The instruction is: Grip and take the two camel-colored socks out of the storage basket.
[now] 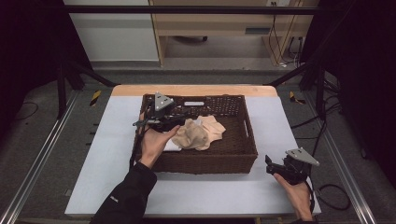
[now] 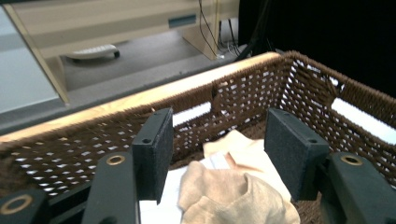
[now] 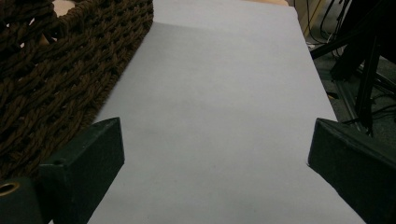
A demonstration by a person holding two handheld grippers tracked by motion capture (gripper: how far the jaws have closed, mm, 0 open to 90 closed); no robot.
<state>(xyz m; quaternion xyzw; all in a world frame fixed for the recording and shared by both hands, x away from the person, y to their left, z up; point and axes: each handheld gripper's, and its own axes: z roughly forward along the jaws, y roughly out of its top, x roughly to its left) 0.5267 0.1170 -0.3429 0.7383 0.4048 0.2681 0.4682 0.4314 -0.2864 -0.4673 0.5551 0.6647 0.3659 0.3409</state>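
Note:
A dark brown wicker basket (image 1: 205,165) stands in the middle of the table. Inside it lie a crumpled tan cloth (image 1: 192,135) and a paler peach cloth (image 1: 214,126), on top of something white (image 1: 172,145). My left gripper (image 1: 180,117) is inside the basket at its left side, open, pointing at the cloths. In the left gripper view my left gripper (image 2: 219,154) has its pads apart, with the tan cloth (image 2: 224,196) low between them and untouched, and the basket's far wall (image 2: 252,93) behind. My right gripper (image 1: 269,164) rests open on the table to the right of the basket, holding nothing.
The pale table top (image 1: 116,140) has free room on both sides of the basket and in front of it. In the right gripper view my right gripper (image 3: 215,163) faces bare table (image 3: 219,93), with the basket's side (image 3: 56,70) at the left. Cables and dark stands lie beyond the right edge.

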